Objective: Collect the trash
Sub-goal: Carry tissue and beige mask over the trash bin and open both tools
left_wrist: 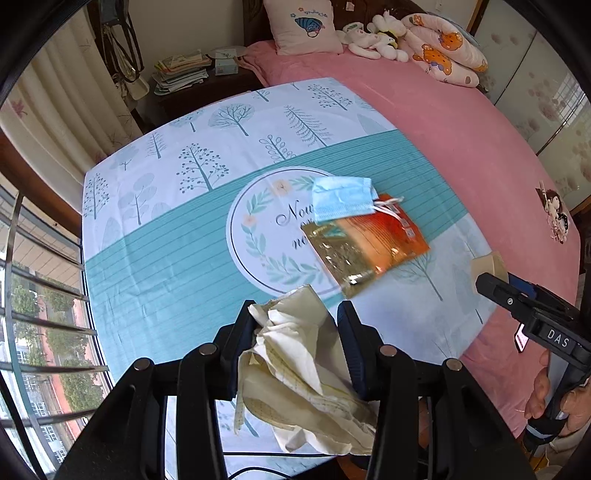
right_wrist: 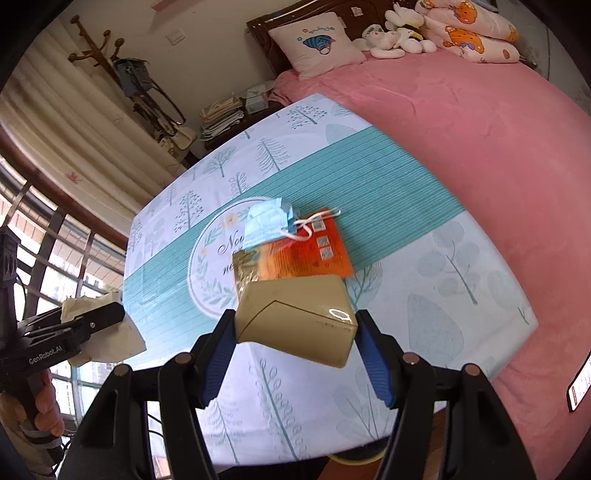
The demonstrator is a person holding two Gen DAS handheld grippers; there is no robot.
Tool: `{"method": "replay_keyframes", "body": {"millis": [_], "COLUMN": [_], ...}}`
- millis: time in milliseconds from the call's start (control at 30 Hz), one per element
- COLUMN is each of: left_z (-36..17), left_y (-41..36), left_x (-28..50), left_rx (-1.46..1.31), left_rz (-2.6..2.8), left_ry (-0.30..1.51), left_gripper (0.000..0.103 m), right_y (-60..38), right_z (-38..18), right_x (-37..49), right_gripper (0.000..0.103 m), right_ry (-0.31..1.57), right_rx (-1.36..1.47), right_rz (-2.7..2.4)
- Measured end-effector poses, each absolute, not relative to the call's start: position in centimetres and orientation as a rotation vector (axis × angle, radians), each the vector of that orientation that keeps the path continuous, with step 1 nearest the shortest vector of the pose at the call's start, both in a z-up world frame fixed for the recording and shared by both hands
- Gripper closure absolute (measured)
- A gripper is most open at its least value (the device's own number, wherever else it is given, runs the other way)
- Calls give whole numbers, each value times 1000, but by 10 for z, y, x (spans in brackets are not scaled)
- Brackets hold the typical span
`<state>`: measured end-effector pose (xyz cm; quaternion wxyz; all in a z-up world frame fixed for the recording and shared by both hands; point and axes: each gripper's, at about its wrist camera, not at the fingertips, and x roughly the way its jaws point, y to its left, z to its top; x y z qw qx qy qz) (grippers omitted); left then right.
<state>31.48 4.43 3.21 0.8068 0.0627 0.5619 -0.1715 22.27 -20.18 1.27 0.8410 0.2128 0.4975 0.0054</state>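
Note:
My left gripper (left_wrist: pixel 295 314) is shut on a crumpled cream paper wrapper (left_wrist: pixel 306 373), lifted above the tree-print cloth (left_wrist: pixel 166 240). My right gripper (right_wrist: pixel 295 325) is shut on a beige box (right_wrist: pixel 295 317), also held above the cloth. On the cloth's round emblem lie a blue face mask (left_wrist: pixel 341 199) (right_wrist: pixel 269 221) and, partly under it, an orange and gold foil packet (left_wrist: pixel 369 243) (right_wrist: pixel 295 254). The right gripper (left_wrist: pixel 484 280) with the box shows at the right edge of the left wrist view; the left gripper (right_wrist: pixel 118 314) with the paper shows at the left of the right wrist view.
The cloth (right_wrist: pixel 443 277) lies on a pink bed (left_wrist: pixel 461 129) with a pillow (left_wrist: pixel 303 26) and soft toys (left_wrist: pixel 376 40) at its head. A bedside table with stacked books (left_wrist: pixel 181 70) stands beyond it. Window bars (left_wrist: pixel 44 295) run along the left. A phone (right_wrist: pixel 580 384) lies on the bed at right.

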Motion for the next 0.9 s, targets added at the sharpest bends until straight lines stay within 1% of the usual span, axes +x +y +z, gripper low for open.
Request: {"method": "replay_keyframes", "body": {"millis": [333,467,567,733,900], "left_z": [48,51,54,53,42], "left_y": [9,-10,-19,-28,-28], "left_x": [200,151,119,75,46], "left_rx": [62,49,36,56,85], "left_rz": [-301,-279,-261,-223,-204], "left_ry": [1154,1147,1145,1173,1209], "left_gripper": [60,60,60,60,60], "right_y": [-219,-236,-241,-246,-242], "right_z": [34,44,46,39,16], "right_x": [132,80,63,31,8], "right_gripper": [39,39,39,39,39], "right_ry": [1013,990,992,1020,1083], "right_rx": [365,328,318,297,321], "right_rz": [156,202,220,276,312]}}
